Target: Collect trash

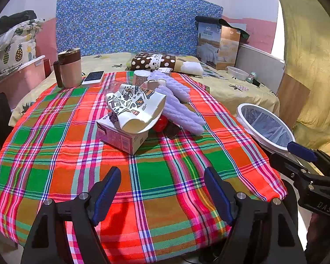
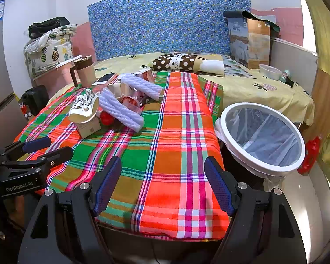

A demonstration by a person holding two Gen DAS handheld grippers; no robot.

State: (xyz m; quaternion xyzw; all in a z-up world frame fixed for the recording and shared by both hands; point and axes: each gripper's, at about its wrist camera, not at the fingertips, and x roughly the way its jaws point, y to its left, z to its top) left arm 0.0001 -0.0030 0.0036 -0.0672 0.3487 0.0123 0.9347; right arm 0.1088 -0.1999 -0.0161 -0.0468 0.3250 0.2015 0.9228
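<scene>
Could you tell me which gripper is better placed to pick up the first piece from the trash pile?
Left, probably. The open left gripper faces the small pink-and-white cardboard box almost head-on, whereas the open right gripper sits nearer the white-rimmed lined bin, with the pile off to its left.

A table draped in a bright orange, green and pink plaid cloth (image 1: pixel 165 176) carries a small pink-and-white cardboard box (image 1: pixel 121 137), lilac ribbed foam strips (image 1: pixel 182 112), a pink lidded mug (image 1: pixel 69 68) and a white smartphone (image 1: pixel 93 77).

Bright, even indoor light; sharp centre, strong fisheye bending at edges.
</scene>
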